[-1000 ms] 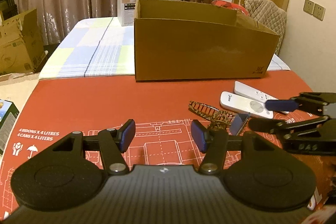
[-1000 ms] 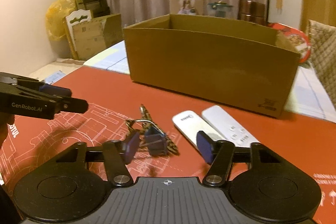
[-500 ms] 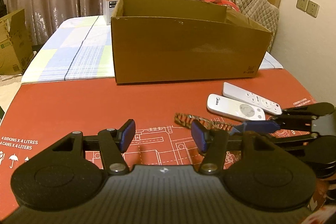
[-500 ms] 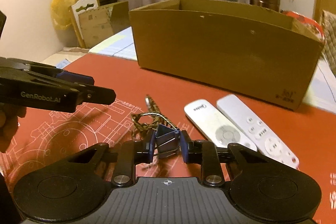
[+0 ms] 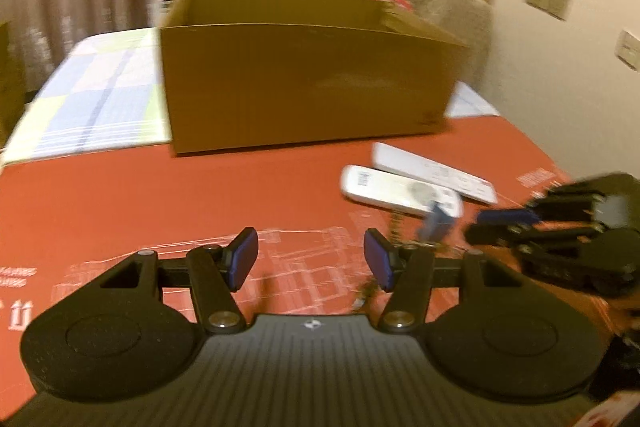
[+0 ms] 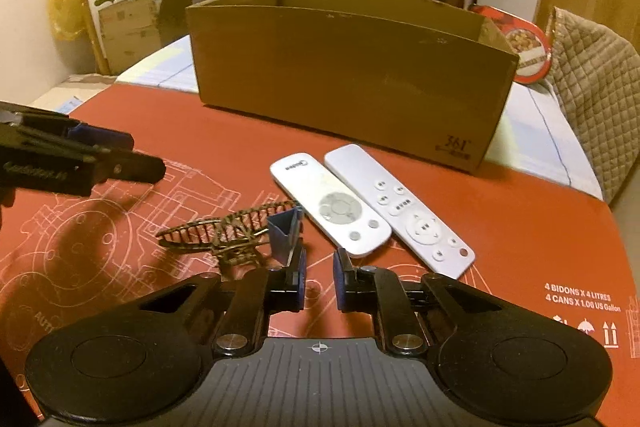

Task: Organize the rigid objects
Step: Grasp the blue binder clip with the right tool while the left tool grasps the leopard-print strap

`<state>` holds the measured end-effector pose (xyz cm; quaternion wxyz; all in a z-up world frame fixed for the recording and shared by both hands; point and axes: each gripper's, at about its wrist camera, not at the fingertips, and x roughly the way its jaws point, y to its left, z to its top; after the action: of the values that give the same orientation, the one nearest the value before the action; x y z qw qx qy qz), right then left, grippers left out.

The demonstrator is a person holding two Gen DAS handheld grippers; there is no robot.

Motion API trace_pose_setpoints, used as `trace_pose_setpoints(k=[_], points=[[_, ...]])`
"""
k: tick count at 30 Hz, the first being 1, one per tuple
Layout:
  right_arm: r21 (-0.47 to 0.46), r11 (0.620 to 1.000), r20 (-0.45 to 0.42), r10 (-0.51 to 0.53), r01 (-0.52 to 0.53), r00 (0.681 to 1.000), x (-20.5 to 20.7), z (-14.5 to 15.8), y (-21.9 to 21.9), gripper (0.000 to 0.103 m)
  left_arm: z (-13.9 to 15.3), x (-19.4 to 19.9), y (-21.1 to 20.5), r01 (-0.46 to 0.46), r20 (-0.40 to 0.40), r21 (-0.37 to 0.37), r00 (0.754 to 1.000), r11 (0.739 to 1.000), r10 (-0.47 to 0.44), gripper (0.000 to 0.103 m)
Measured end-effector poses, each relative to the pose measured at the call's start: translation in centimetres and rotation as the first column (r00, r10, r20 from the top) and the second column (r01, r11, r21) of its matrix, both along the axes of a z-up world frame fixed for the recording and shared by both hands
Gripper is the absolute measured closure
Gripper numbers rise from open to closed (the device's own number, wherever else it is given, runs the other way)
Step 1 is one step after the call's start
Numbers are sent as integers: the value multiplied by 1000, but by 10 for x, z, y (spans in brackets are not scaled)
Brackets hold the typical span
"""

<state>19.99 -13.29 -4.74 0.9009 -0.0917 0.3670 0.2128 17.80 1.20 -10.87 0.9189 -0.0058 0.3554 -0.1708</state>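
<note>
blue clip (image 6: 286,233) stands just ahead of the left jaw tip of the right gripper (image 6: 320,267). its jaws have just been closing and are almost together, with nothing seen between; maybe it slipped out. left gripper (image 5: 310,255) waits, jaws apart and empty. box (image 6: 352,75) sits far ahead, open on top to take things.

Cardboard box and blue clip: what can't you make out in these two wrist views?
- Cardboard box contents: both views, its near wall hides them.
- Blue clip: right wrist view, the right gripper's just-closed jaws cover whether they pinch it.
- Remotes' buttons: left wrist view, motion blur.
</note>
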Motion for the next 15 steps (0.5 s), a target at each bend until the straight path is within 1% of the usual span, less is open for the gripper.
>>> trace_pose_setpoints(k=[2, 4, 7, 9, 10, 12, 14, 15], points=[[28, 1000, -9, -2, 2, 1000, 2, 0, -2, 92, -2, -2, -8, 59, -4, 17, 998, 998, -59, 49], [54, 999, -21, 3, -2, 1000, 3, 0, -3, 91, -7, -3, -16, 119, -23, 50, 993, 992, -118, 49], [63, 998, -27, 25, -24, 999, 1, 0, -1, 89, -15, -2, -28, 169, -41, 122, 985, 978, -165, 53], [60, 998, -34, 34, -32, 999, 1, -1, 1, 88, -19, 0, -34, 190, -52, 137, 982, 972, -184, 67], [61, 998, -38, 36, -34, 999, 1, -2, 1, 88, -20, 2, -36, 198, -57, 139, 980, 970, -192, 71], [67, 997, -48, 38, -35, 998, 1, -3, 2, 88, -23, 4, -39, 210, -70, 149, 977, 966, -202, 87], [70, 997, -57, 44, -40, 997, 3, -5, 4, 88, -26, 5, -41, 214, -75, 161, 976, 963, -204, 95], [66, 997, -62, 47, -43, 997, 3, -6, 5, 88, -27, 4, -41, 214, -76, 165, 976, 963, -204, 95]])
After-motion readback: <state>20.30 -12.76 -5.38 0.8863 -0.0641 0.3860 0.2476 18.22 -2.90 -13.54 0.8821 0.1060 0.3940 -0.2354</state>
